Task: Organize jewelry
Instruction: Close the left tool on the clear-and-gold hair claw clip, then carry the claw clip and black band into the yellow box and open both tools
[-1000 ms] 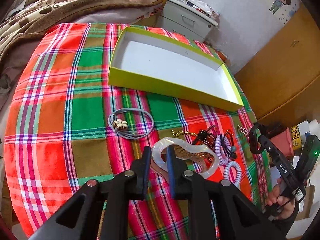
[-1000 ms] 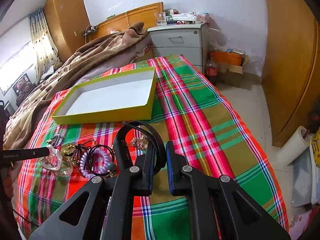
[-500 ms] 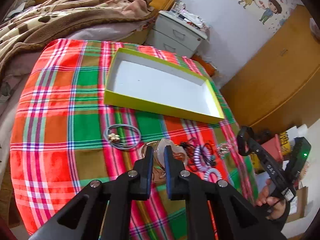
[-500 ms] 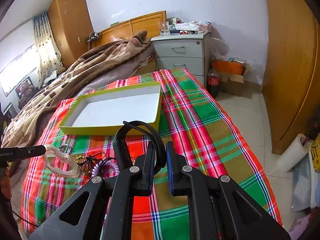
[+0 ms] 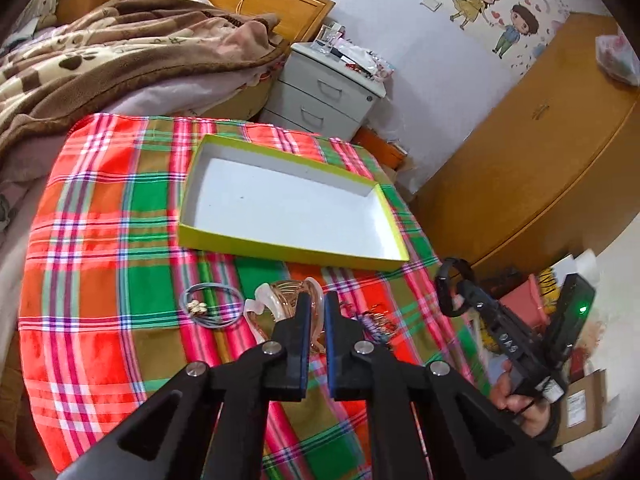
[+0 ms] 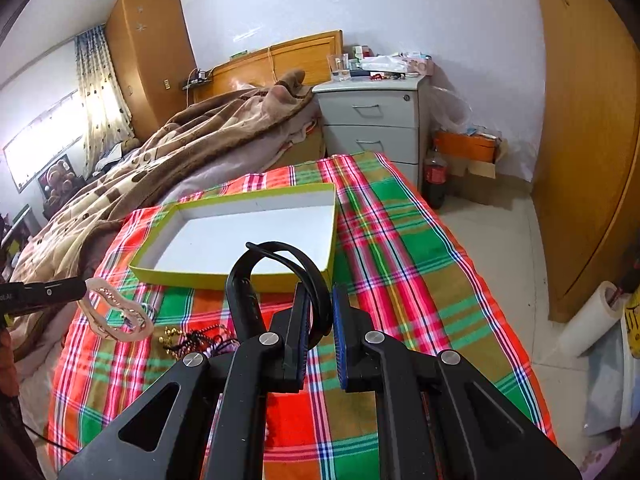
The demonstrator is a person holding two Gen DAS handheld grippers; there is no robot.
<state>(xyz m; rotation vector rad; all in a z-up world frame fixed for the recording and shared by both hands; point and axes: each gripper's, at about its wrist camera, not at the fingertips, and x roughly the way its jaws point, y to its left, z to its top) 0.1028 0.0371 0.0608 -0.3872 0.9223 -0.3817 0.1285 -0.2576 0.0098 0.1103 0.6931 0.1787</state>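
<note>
Plaid cloth [image 5: 92, 264] in red, green and orange covers the foot of the bed, and a shallow yellow-green box [image 5: 280, 246] with a white inside lies open on it, nothing in it. The left hand-held gripper [image 5: 314, 304] has just been closing its jaws and now pinches the rim of a wavy, translucent pearly hair clip [image 5: 266, 306]; in the right wrist view the clip [image 6: 116, 316] hangs clear of the cloth off the fingertips, tilted, in front of the near left corner of the box [image 6: 200, 276]. The right hand-held gripper [image 6: 320, 308] is clenched on a black headband [image 6: 276, 264], whose arc loops up and over the left finger, in front of the box's near wall; in the left wrist view the same headband [image 5: 448, 288] sticks up from that gripper's tip off the right edge of the bed, with a person's hand [image 5: 520, 404] gripping its handle.

On the cloth, a grey hair tie with a small gold charm [image 5: 208, 306] lies just left of the lifted clip. A small heap of jewelry [image 6: 196, 340], with gold beads, dark beaded strands and a purple coil tie, lies beneath and to the right of the clip, partly hidden by gripper fingers. A brown paw-print blanket [image 5: 120, 60] is bunched beyond the cloth, beside a grey bedside drawer unit [image 6: 376, 120].
</note>
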